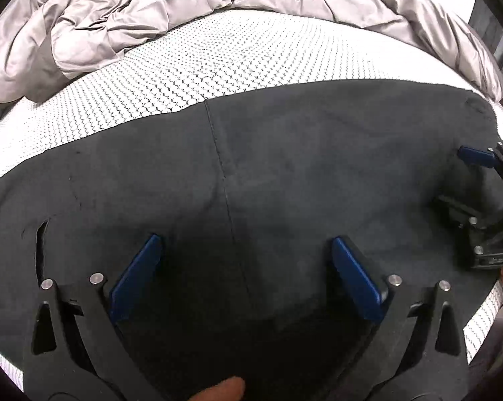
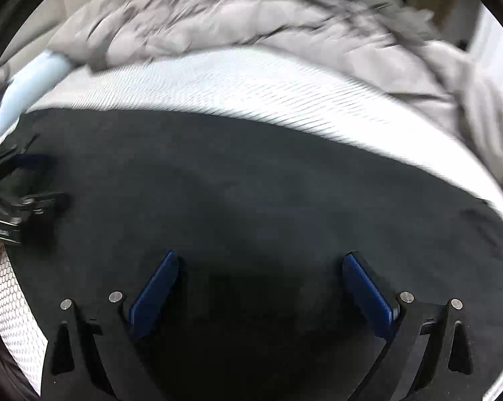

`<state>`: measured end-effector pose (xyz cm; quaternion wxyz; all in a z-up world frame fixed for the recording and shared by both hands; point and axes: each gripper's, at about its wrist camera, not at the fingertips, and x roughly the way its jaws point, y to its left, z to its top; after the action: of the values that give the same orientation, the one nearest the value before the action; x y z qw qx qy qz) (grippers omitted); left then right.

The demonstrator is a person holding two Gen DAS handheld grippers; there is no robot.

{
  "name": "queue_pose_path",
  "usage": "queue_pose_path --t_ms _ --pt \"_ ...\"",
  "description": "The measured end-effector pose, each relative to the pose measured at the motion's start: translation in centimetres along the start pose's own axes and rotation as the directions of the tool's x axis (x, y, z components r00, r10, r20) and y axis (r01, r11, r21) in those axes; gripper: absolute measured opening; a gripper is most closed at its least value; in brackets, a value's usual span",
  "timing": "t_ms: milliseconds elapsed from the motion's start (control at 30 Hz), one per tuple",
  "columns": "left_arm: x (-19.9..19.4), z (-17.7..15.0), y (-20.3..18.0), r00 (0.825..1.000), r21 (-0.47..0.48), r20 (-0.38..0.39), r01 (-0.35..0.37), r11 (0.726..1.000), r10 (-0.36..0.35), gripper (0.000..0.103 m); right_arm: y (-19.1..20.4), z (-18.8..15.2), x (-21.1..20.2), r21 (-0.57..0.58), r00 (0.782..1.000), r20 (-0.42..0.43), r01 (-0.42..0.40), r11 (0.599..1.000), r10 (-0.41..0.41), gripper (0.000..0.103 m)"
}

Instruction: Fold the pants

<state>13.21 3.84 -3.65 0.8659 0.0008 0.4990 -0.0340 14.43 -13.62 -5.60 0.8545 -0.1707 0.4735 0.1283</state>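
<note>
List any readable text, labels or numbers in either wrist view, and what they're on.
None readable.
Right gripper body, left wrist view: pale marking, too small and blurred to read.
Left gripper body, right wrist view: similar marking, motion-blurred.
Black pants, mattress, grey duvet: no text.

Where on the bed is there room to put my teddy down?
A bare strip of white mattress lies between the dark pants and the crumpled grey duvet. The near side is crowded: the pants and both open grippers, left gripper and right gripper.
</note>
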Motion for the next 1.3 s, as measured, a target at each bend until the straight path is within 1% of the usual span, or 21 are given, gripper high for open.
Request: queue_pose_path --t_ms 33,67,133,167,200,233,300,367,433,533,633,700,767,833,867,900,1000,1067,1133,1233,1300 --pt "-0.5 -0.2 0.6 1.0 -0.009 0.005 0.004 1.0 -0.004 0.086 -0.2 0.1 0.1 -0.01 1.0 0.002 0.009 1.0 -0.009 0.1" --pt "-0.7 -0.1 1.2 1.0 -0.018 0.013 0.009 1.0 -0.009 0.083 -0.7 0.0 -0.1 -0.008 1.0 0.005 0.03 1.0 -0.03 0.1" --pt "-1.0 -0.3 3.3 0.999 -0.054 0.034 0.012 0.998 -0.01 0.066 -2.8 -0.5 -0.3 0.014 0.988 0.003 0.153 0.988 -0.153 0.1" --pt "-0.5 0.2 4.3 0.999 -0.064 0.042 0.017 0.998 -0.014 0.062 -4.6 -0.7 0.1 0.034 0.977 -0.005 0.212 0.977 -0.212 0.1" --pt "-0.6 -0.1 5.0 0.998 -0.077 0.054 0.038 0.996 -0.034 0.05 -6.7 -1.3 0.2 0.085 0.964 -0.024 0.265 0.96 -0.264 0.1" --pt "-0.6 -0.2 5.7 0.998 -0.09 0.061 0.032 0.995 -0.027 0.036 -8.2 -1.6 0.3 0.127 0.96 -0.037 0.278 0.952 -0.276 0.1" --pt "-0.7 0.2 6.8 0.998 -0.135 0.068 0.022 0.991 -0.013 0.026 -10.7 -2.4 0.0 0.218 0.96 -0.056 0.279 0.935 -0.273 0.1" --pt "-0.7 1.1 7.6 0.996 -0.174 0.077 0.056 0.983 -0.043 0.026 -11.3 -2.4 -0.5 0.259 0.97 -0.045 0.243 0.935 -0.24 0.099" --pt "-0.8 2.4 6.8 0.992 -0.178 0.096 0.094 0.98 -0.077 0.026 -9.8 -1.6 -1.7 0.241 0.979 0.009 0.197 0.95 -0.205 0.097" --pt "0.1 5.1 4.0 0.994 -0.136 0.085 0.085 0.987 -0.074 0.026 -5.9 0.9 -2.1 0.162 0.994 0.091 0.039 0.986 -0.054 0.097" --pt "2.3 7.3 1.3 0.995 -0.089 0.04 0.095 0.991 -0.092 0.026 -1.5 3.5 -0.7 0.074 0.993 0.092 -0.078 0.994 0.072 0.096" --pt "3.9 7.5 0.3 0.998 -0.067 0.001 0.068 0.995 -0.068 0.026 1.0 4.0 0.7 0.038 0.993 0.06 -0.107 0.994 0.104 0.095" --pt "4.4 7.2 0.9 0.996 -0.045 0.006 0.086 0.995 -0.086 0.026 1.2 4.3 2.7 -0.025 0.998 0.009 -0.059 0.998 0.059 0.09" --pt "4.0 7.0 2.4 0.991 -0.062 0.016 0.135 0.989 -0.135 0.025 0.6 3.8 2.9 -0.064 1.0 0.021 -0.003 0.998 0.004 0.09" --pt "3.6 6.6 3.5 0.991 -0.082 0.021 0.133 0.988 -0.132 0.025 -1.0 3.3 2.6 -0.042 1.0 0.02 0.008 0.999 -0.008 0.09" --pt "3.5 6.4 4.4 0.996 -0.093 0.02 0.092 0.991 -0.091 0.025 -2.9 3.0 2.5 -0.002 0.998 0.013 0.055 0.998 -0.055 0.091" --pt "2.9 5.1 7.6 0.997 -0.156 0.036 0.067 0.986 -0.062 0.025 -8.3 1.5 2.3 0.113 0.972 -0.022 0.233 0.966 -0.232 0.092" --pt "2.5 4.9 8.6 0.998 -0.19 0.039 0.054 0.98 -0.047 0.025 -11.9 0.5 2.1 0.24 0.973 -0.04 0.231 0.943 -0.228 0.092" --pt "1.8 5.2 8.6 0.999 -0.202 0.046 0.03 0.979 -0.021 0.025 -13.1 0.4 1.4 0.299 0.967 -0.044 0.251 0.92 -0.25 0.092" --pt "1.5 7.2 7.2 0.994 -0.175 0.085 0.085 0.981 -0.071 0.026 -11.2 3.4 0.5 0.268 0.978 0.044 0.185 0.946 -0.204 0.089" --pt "3.1 8.9 5.5 0.994 -0.165 0.06 0.101 0.981 -0.093 0.026 -7.4 5.3 0.6 0.187 0.989 0.108 0.075 0.979 -0.096 0.09"
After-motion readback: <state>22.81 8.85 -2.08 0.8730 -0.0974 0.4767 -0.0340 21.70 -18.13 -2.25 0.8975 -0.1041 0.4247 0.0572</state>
